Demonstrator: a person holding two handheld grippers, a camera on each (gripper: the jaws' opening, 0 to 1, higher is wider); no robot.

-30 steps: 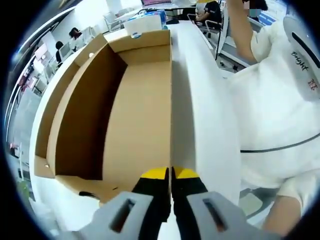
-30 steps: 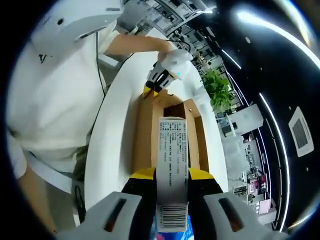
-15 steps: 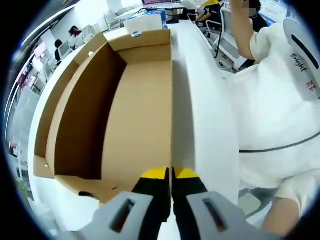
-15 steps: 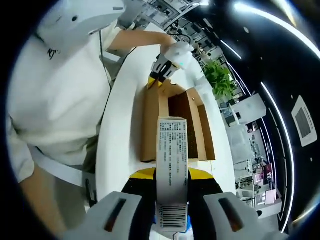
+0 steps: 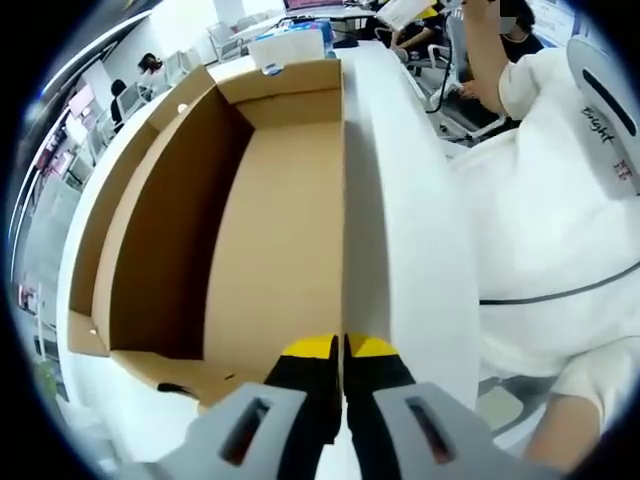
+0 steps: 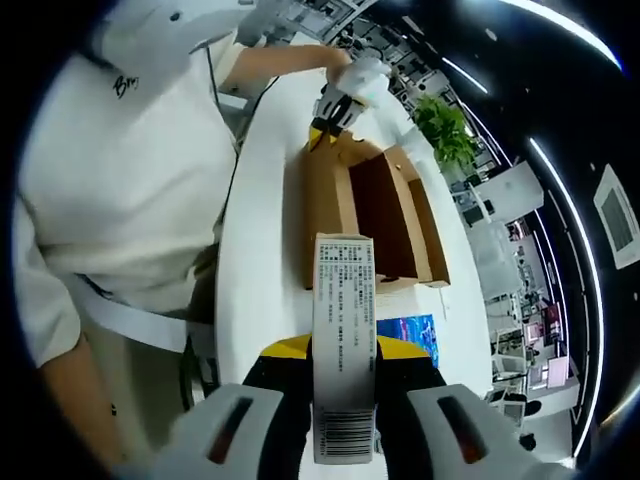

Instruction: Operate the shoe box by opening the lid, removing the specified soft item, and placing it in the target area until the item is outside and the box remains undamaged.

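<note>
Soft item: white labelled pack point(image 6: 345, 340) clamped between right gripper point(image 6: 345, 352) jaws, lifted clear above white table point(image 6: 262, 270), outside shoe box point(image 6: 375, 215). Box open, interior bare in left gripper view point(image 5: 270, 240). Left gripper point(image 5: 340, 350) jaws pinched on lid edge point(image 5: 343, 200), likely holding it steady and open. Blue printed sheet point(image 6: 410, 328) near box, possibly target area. Placing not yet done.
</note>
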